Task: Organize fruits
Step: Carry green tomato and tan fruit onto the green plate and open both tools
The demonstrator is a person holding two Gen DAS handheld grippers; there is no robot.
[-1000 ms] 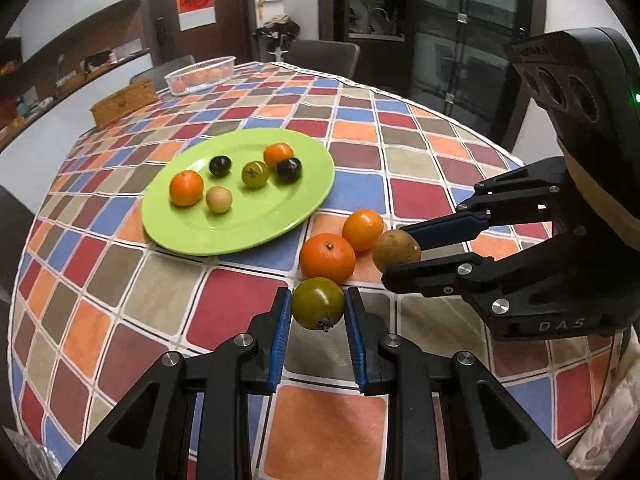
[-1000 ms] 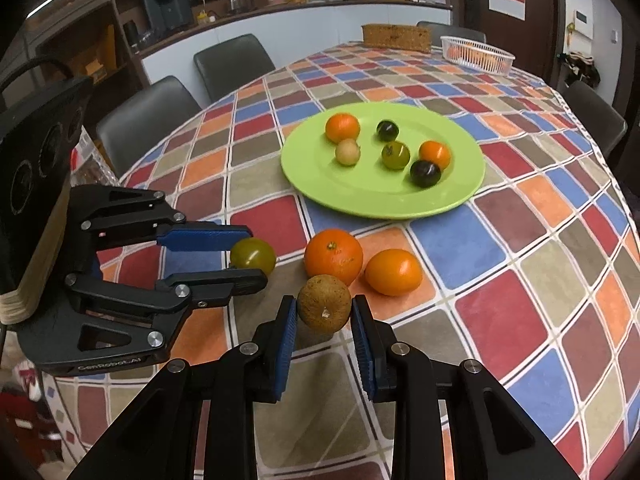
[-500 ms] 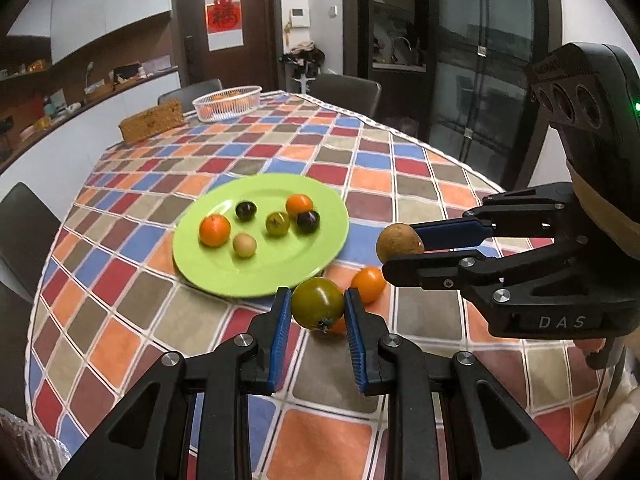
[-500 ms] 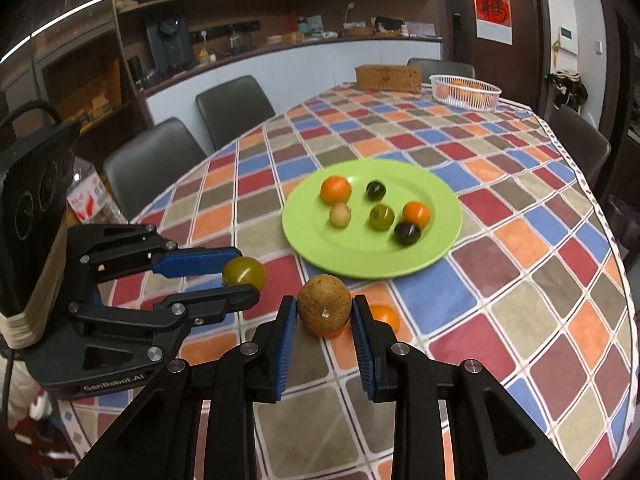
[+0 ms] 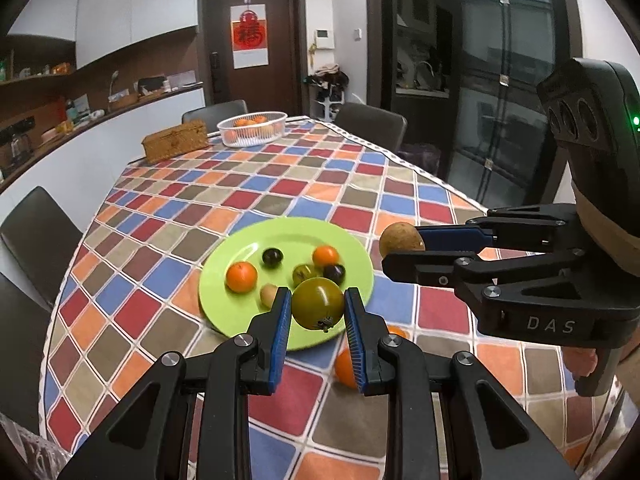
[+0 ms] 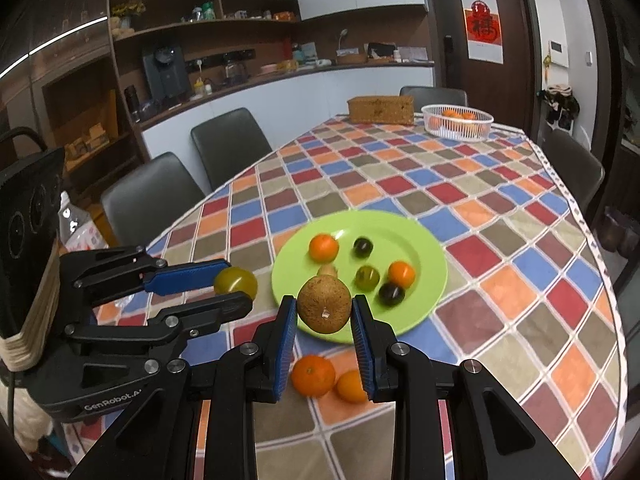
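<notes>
Left wrist view: left gripper [image 5: 318,309] low centre, clamped on green tomato [image 5: 318,303], held in air over near edge of plate [image 5: 240,320]. Right gripper [image 5: 400,252] right of centre, closed on brown fruit [image 5: 400,238], also lifted, just past plate's right rim. Both pairs of pads tight against fruit, no gap seen.

On plate, mid-frame: orange [image 5: 241,277], black grape [image 5: 272,257], small orange [image 5: 325,256], green one [image 5: 304,273], dark plum [image 5: 334,273], tan one [image 5: 268,293] half hidden behind left finger. Six already placed.

Right wrist view: brown fruit [image 6: 324,309] centre, between blue pads, above plate's [image 6: 432,276] near rim. Green tomato [image 6: 235,282] centre-left in left gripper [image 6: 236,286], off plate's left side. Two oranges on tablecloth [image 6: 520,280], bottom centre: bigger [image 6: 313,375] and smaller [image 6: 351,386], partly behind fingers.

Progress, judged: most fruit sorted, two in transit and not yet set down, two oranges left on cloth. Basket [image 6: 458,121] upper right holds more oranges, probably not part of job. Roughly two thirds done.
</notes>
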